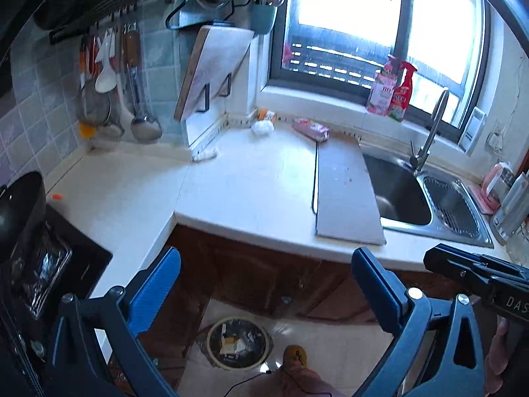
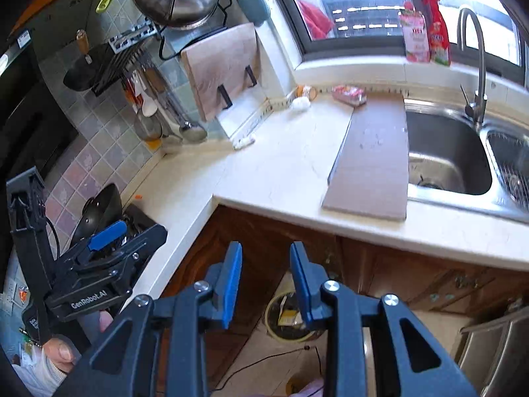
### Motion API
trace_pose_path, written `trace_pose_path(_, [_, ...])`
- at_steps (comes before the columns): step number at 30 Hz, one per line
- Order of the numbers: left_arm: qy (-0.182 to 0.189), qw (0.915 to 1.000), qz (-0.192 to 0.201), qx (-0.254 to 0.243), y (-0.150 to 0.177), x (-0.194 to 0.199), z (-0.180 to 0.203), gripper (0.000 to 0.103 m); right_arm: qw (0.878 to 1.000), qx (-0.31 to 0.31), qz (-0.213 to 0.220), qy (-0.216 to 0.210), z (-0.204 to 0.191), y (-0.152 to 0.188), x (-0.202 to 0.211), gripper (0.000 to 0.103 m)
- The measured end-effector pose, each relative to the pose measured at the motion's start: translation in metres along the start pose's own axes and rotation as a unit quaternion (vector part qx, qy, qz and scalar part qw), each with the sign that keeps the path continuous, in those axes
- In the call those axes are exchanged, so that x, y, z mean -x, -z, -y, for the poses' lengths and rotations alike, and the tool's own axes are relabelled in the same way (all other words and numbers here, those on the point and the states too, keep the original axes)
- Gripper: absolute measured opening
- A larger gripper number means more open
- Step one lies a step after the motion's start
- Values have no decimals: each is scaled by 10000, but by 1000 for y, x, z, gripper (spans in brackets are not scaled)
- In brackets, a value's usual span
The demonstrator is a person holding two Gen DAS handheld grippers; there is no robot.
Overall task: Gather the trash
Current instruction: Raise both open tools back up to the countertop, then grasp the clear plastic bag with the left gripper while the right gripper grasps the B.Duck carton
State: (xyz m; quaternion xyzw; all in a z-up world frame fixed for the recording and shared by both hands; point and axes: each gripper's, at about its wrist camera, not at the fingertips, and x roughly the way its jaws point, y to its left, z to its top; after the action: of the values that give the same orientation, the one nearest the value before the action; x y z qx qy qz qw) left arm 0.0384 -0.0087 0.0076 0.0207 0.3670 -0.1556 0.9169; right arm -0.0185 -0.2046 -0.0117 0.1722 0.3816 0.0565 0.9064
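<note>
Two grippers hung empty over the floor before a kitchen corner. At lower left of its own view, the left gripper point(image 1: 266, 284) gaped wide; the right gripper point(image 2: 266, 281) was partly open. Upper centre, on the white tabletop point(image 1: 251, 185), lay a crumpled white wad point(image 1: 262, 128), then a pink wrapper point(image 1: 311, 129). Below, a trash bin point(image 1: 238, 342) stood on the floor. Both scraps sat well apart from the grippers, against the wall, so a long reach risked pushing them away.
</note>
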Motion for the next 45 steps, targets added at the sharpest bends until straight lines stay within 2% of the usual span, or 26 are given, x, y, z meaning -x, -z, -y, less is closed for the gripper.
trace_pose_path(4, [-100, 9997, 207, -130, -31, -18, 8, 102, 9999, 75, 110, 9, 15, -34, -10, 32])
trace_pose_path(6, [-161, 9994, 244, -161, -50, -33, 12, 102, 9999, 92, 123, 21, 25, -56, -17, 37])
trace_pose_path(7, [-170, 9994, 238, -169, -60, -41, 14, 102, 9999, 95, 118, 20, 33, -72, -23, 40])
trace_pose_path(14, [-360, 9989, 78, -300, -144, -118, 28, 102, 9995, 227, 23, 232, 84, -172, -63, 44])
trace_pose_path(22, [-546, 9972, -471, -174, -222, -233, 43, 102, 9950, 576, -186, 797, 143, -291, -139, 66])
trace_pose_path(27, [-789, 9914, -1030, -135, -258, -325, 44, 102, 9930, 611, -490, 889, 174, -345, -211, 71])
trace_pose_path(29, [-850, 9884, -1257, -33, -270, -363, 38, 102, 9929, 517, -654, 846, 187, -358, -242, 71])
trace_pose_path(32, [-756, 9846, -1553, 255, -281, -408, 26, 102, 9919, 416, -879, 821, 205, -372, -295, 71])
trace_pose_path(37, [-757, 9802, -1722, 620, -298, -474, 6, 102, 9854, 464, -1138, 1176, 228, -379, -370, 71])
trace_pose_path(45, [-678, 9764, -1898, 780, -311, -554, 1, 102, 9793, 840, -1384, 1219, 241, -374, -433, 71])
